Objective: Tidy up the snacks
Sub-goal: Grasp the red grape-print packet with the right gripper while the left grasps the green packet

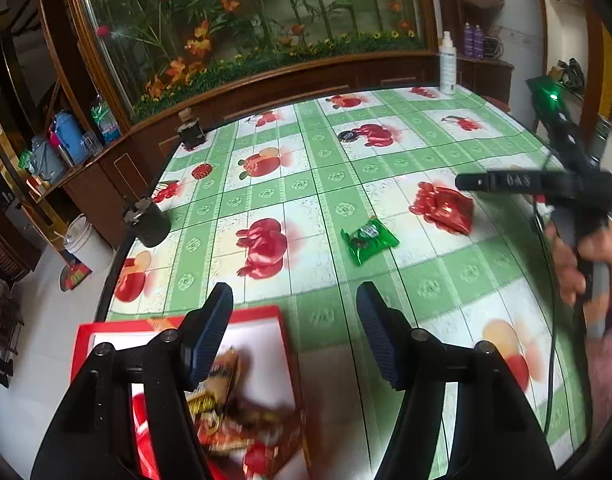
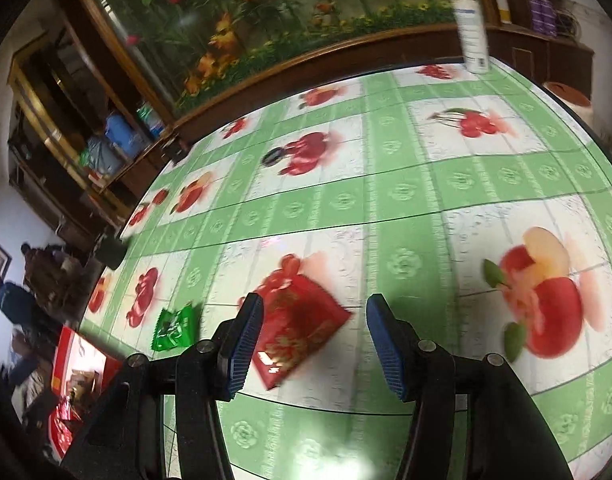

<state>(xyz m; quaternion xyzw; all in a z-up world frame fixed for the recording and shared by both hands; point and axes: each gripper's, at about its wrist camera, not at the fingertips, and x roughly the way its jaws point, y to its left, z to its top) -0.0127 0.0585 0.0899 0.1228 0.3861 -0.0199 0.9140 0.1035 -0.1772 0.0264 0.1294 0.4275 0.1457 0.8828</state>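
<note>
While the left gripper [image 1: 294, 332] hangs with its fingers spread wide and empty above the near edge of the counter [image 1: 330, 184], a red box [image 1: 178, 322] of snacks sits just below its left finger. The right gripper [image 2: 314, 344], fingers also wide and empty, hovers over a red packet [image 2: 302, 328] lying flat on the fruit-print cloth. A green packet [image 1: 368, 240] lies near the red packet, between it and the box.

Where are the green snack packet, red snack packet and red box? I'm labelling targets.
green snack packet [image 1: 369, 240]: left wrist view, wrapper middle.
red snack packet [image 2: 300, 330]: right wrist view, packet's face.
red box [image 1: 284, 344]: left wrist view, right rim.
</note>
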